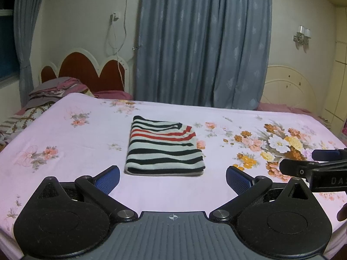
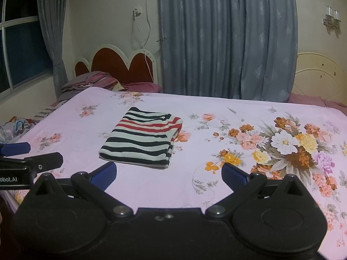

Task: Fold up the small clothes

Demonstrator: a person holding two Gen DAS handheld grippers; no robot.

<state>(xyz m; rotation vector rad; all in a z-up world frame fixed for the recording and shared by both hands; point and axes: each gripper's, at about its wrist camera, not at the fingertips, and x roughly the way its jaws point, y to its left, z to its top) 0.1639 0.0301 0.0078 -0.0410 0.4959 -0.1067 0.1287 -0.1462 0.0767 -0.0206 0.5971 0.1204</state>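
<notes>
A bed (image 1: pixel 65 130) covered in a pale pink floral sheet fills both views, its far edge running under a blue-grey curtain (image 1: pixel 203 43) that hangs against the wall behind. Past the bed's far left corner stands a second bed's scalloped red-and-white headboard (image 1: pixel 86 69), with a heap of purple bedding (image 1: pixel 54 88) below it. A cream arched headboard (image 1: pixel 290 86) shows beyond the far right corner.

A folded striped shirt (image 1: pixel 163 146) in black, white and red lies flat on the sheet, roughly midway between the left and right edges and nearer the front edge than the far one. It sits as a neat rectangle, its neckline toward the far edge.

The left hand-held gripper (image 1: pixel 172 178) hovers at the front edge just short of the shirt, its blue-padded fingers spread wide and holding nothing. The right hand-held gripper (image 2: pixel 169 174) is beside it, a little to the shirt's right, likewise released with fingers apart and clear of the cloth.
</notes>
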